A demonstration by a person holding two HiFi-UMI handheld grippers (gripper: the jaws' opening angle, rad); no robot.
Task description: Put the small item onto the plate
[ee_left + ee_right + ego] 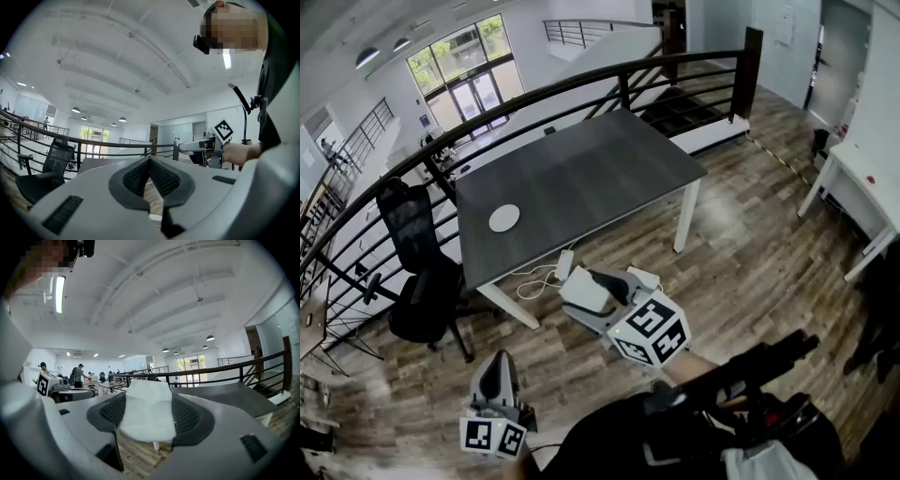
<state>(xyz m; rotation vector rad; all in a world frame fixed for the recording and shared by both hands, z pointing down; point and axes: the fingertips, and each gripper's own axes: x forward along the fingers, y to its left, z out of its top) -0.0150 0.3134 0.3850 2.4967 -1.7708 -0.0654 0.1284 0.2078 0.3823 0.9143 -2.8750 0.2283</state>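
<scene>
Right gripper (149, 401) clamps a flat white soft pad (146, 423). Left gripper (150, 165) jaws are together, empty. Round white plate (504, 218) sits on dark grey table (591, 164).

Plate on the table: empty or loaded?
Empty. The white plate lies bare on the grey table; the white item sits clamped in the right gripper.

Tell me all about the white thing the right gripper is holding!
The small white item is flat and roughly rectangular, plain white with faint creases, so it looks soft, like a pad or packet. It stands on edge between the right gripper's dark ribbed pads, which press both its faces. Nothing else touches it.
</scene>
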